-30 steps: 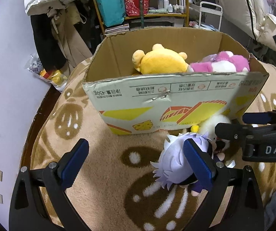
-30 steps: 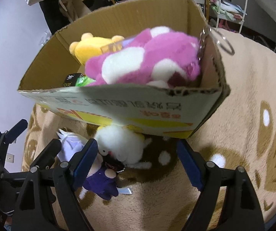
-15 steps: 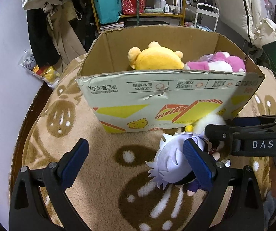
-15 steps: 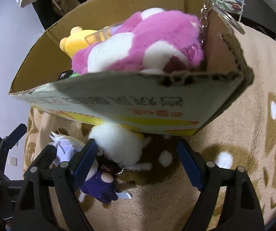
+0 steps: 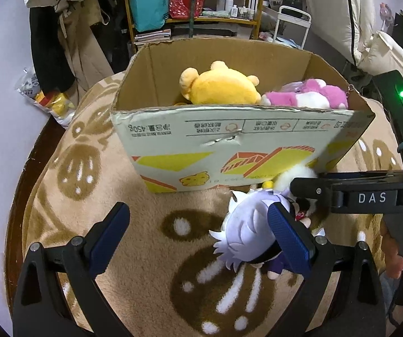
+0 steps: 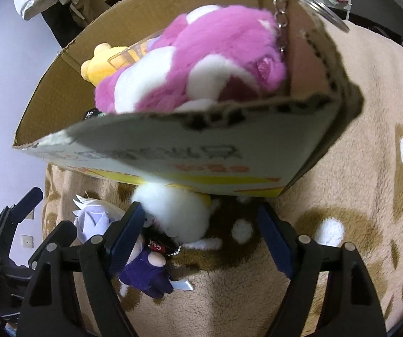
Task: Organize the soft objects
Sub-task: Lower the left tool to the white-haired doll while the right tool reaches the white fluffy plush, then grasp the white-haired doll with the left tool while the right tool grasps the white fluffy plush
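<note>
A cardboard box (image 5: 229, 137) stands on the tan blanket and holds a yellow plush (image 5: 221, 85) and a pink-and-white plush (image 5: 308, 98); both also show in the right wrist view, the yellow plush (image 6: 100, 61) and the pink one (image 6: 201, 56). In front of the box lie a white-haired doll in purple clothes (image 5: 250, 231) and a white fluffy plush (image 6: 177, 210). My left gripper (image 5: 198, 238) is open, the doll just beside its right finger. My right gripper (image 6: 201, 236) is open around the white plush, low over the blanket.
A tan blanket with brown patterns (image 5: 103, 196) covers the surface. Shelves with bags and bottles (image 5: 190, 0) and hanging clothes (image 5: 61, 33) stand behind the box. The box's near wall (image 6: 201, 151) looms close above my right gripper. A white wall is at left.
My right gripper has moved forward and lower, toward the white plush under the box's front wall. The left gripper has risen and pulled back a little. Both stay open.
</note>
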`<state>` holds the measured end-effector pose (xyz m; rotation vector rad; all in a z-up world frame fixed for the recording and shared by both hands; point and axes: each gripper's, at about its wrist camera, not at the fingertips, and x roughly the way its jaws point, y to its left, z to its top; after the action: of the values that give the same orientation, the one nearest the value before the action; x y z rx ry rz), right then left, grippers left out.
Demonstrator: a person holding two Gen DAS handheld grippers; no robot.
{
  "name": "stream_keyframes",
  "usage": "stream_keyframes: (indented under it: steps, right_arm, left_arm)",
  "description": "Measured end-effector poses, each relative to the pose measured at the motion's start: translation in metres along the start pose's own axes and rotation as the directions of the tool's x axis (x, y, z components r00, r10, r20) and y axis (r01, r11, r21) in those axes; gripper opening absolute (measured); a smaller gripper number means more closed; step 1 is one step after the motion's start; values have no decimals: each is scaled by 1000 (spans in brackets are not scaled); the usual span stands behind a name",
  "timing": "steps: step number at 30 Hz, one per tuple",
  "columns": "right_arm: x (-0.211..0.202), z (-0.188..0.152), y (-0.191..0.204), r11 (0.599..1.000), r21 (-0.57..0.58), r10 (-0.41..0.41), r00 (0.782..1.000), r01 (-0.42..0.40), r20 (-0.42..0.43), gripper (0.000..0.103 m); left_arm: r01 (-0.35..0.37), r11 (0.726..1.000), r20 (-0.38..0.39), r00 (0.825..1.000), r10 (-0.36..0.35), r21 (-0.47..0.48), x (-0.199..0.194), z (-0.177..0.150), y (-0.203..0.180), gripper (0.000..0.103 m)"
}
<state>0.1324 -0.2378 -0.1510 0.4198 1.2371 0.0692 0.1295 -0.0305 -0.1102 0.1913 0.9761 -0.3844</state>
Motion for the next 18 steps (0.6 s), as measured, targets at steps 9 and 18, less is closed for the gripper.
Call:
stream_keyframes:
  steps: [9, 18]
  right_arm:
    - [-9, 2, -7, 999, 15, 34, 999, -34, 14, 84]
    - [-5, 1, 1, 998, 8, 70, 998, -70, 3, 65]
  left_arm:
    - [46, 999, -34, 998, -45, 8, 8, -3, -13, 97]
    - [71, 997, -53, 996, -69, 37, 20, -6, -29, 97]
